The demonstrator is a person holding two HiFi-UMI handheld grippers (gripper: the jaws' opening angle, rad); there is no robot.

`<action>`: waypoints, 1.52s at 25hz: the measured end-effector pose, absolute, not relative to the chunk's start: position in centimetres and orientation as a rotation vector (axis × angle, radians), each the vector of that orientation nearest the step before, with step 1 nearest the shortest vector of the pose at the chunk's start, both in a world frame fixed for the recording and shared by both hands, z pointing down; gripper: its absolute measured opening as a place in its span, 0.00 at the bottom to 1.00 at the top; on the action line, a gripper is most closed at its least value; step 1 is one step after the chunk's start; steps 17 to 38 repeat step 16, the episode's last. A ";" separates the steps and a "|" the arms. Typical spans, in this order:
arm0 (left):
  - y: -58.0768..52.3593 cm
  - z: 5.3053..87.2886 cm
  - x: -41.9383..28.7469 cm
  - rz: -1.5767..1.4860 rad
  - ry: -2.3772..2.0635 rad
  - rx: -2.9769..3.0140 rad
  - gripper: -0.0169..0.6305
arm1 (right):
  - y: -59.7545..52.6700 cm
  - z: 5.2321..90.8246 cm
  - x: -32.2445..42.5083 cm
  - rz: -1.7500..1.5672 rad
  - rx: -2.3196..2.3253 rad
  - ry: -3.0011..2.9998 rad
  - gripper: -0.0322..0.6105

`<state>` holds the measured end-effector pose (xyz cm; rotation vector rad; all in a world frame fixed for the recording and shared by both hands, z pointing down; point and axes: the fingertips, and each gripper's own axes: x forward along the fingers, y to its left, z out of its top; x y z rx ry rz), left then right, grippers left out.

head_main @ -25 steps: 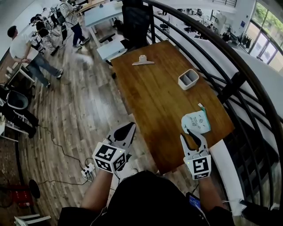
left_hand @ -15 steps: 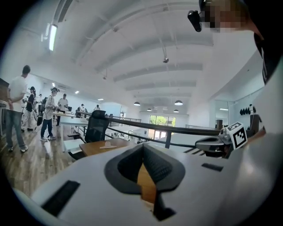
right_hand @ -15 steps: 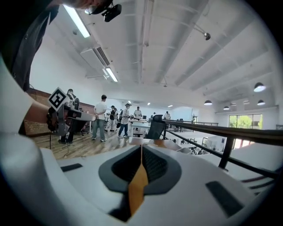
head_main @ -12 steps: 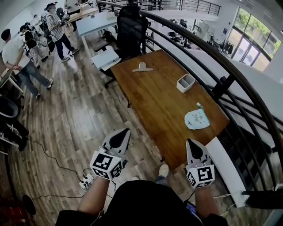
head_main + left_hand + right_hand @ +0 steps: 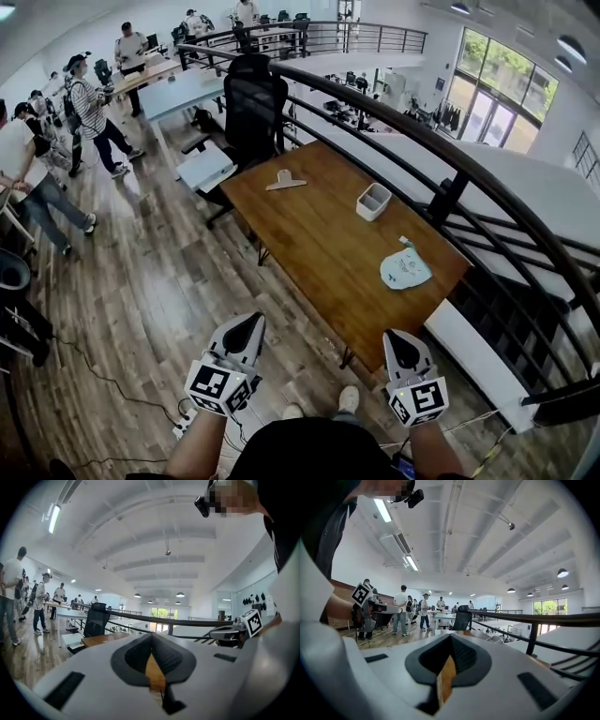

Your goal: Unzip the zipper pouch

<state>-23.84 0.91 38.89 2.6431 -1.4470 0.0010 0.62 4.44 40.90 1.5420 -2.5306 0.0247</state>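
The zipper pouch (image 5: pixel 405 270), pale blue-green with a print, lies flat near the right edge of the wooden table (image 5: pixel 309 225). Neither gripper touches it. My left gripper (image 5: pixel 251 323) hangs over the floor, short of the table's near corner, its jaws shut with nothing between them. My right gripper (image 5: pixel 396 337) is also shut and empty, and sits just off the table's near edge, well short of the pouch. The left gripper view shows that gripper's closed jaws (image 5: pixel 151 637) pointing level over the table, and the right gripper view shows the right gripper's own closed jaws (image 5: pixel 449 639).
A white two-compartment bin (image 5: pixel 373 201) and a large clip (image 5: pixel 285 180) sit farther along the table. A black office chair (image 5: pixel 253 108) stands at the far end. A dark railing (image 5: pixel 441 159) runs along the right side. Several people stand at the far left.
Both grippers have drawn back from the table toward me. The right gripper, open at the pouch a second ago, has left it and shut empty. The pouch stays on the table.
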 end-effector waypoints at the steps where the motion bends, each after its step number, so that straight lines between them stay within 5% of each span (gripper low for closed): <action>1: 0.8 38.7 -23.9 -0.010 -1.458 2.643 0.05 | 4.4 40.7 0.7 0.018 1.537 -2.534 0.04; 38: 0.0 37.4 -21.8 -0.071 -1.525 2.610 0.05 | 2.1 39.7 3.4 0.040 1.501 -2.592 0.04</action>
